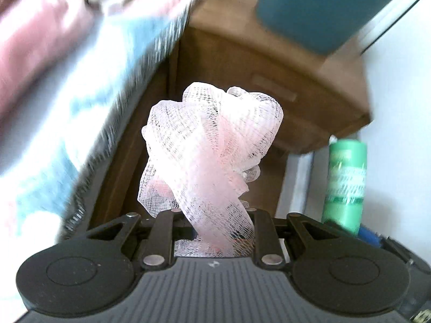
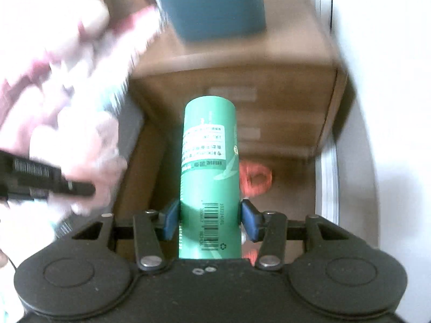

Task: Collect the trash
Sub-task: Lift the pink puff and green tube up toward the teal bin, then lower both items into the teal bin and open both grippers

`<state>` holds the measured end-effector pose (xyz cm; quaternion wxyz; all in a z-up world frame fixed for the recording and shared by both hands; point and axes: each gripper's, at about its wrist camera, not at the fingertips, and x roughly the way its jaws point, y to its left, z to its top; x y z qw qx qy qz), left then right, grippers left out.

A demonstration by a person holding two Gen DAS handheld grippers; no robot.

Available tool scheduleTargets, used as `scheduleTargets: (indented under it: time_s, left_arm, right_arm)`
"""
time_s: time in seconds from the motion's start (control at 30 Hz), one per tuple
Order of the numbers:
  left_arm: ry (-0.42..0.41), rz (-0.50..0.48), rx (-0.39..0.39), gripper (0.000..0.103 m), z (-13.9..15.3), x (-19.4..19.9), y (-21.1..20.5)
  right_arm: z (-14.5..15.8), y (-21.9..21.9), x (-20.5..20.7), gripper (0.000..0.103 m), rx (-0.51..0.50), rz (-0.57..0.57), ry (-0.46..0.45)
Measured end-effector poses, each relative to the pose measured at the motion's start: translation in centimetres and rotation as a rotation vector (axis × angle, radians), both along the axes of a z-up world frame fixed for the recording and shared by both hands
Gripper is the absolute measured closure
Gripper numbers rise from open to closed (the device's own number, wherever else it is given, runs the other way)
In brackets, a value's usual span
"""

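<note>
Left wrist view: left tongs (image 1: 212,231) clamped on pink mesh netting (image 1: 210,145), which bunches forward beyond the tips. Blue bin (image 1: 323,8) stands ahead and above, on the wooden nightstand (image 1: 269,62).

Right wrist view: right tongs (image 2: 209,219) grip a green cylindrical can (image 2: 208,167), its long axis pointing toward the same bin (image 2: 210,2). Orange scrap (image 2: 256,179) lies on the floor.

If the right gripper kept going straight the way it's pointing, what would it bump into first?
Probably the wooden nightstand. The right gripper is shut on the green tube, which sticks out ahead, so its far end would likely meet the nightstand's front first. Depth is hard to judge through the blur, though.
</note>
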<state>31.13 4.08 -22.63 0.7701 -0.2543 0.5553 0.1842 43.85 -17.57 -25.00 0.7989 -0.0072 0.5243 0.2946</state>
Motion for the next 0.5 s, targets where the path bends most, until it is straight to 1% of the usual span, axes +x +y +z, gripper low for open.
scheduleTargets:
  time_s: [0.1,0.2,0.3,0.4,0.5]
  left_arm:
    - [-0.062,0.005,0.02,0.083,5.8,1.2,0.1]
    - [-0.123,-0.005,0.022,0.083,9.9,2.8,1.0]
    - [-0.18,-0.035,0.016,0.083,12.6,5.8,2.1]
    - [-0.225,-0.088,0.025,0.083,14.9,9.3,3.0]
    - [-0.26,-0.138,0.017,0.083,17.2,12.9,4.4]
  right_arm:
    - [5.5,0.5,2.0,0.055,0.026,-0.009,-0.066]
    - [9.7,1.4,4.1,0.055,0.054,-0.014,-0.113]
    - [13.0,2.4,6.0,0.055,0.074,-0.019,-0.158]
    - [15.6,3.4,7.6,0.055,0.107,-0.051,-0.171]
    - [18.3,5.0,10.0,0.055,0.123,-0.084,-0.192]
